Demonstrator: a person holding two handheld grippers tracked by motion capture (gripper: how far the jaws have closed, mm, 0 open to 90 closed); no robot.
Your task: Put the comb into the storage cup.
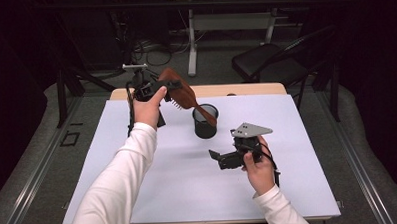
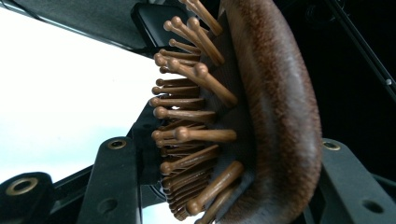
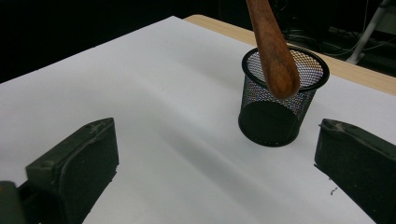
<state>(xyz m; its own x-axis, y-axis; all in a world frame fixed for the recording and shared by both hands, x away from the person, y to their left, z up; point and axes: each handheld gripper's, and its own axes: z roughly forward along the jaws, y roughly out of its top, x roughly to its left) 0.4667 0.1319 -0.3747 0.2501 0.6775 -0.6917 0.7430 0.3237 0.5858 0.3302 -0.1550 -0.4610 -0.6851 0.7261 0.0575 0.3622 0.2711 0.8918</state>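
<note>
Between the left claw's (image 1: 171, 86) closed jaws sat a brush (image 2: 275, 116) of grainy brown wood with round-tipped pegs, its smooth handle slanting over a black mesh cup (image 3: 279, 105), perhaps just inside. Right claw (image 3: 215, 168) gaped empty nearby.

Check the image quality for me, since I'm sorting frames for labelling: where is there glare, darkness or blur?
High view: the white table cover is evenly lit, the room behind dark. Left gripper view: the cover is blown out to plain white, while the wooden hairbrush shows sharp bristles. Right gripper view: the mesh cup and brush handle are crisp; the near fingers look soft.
</note>
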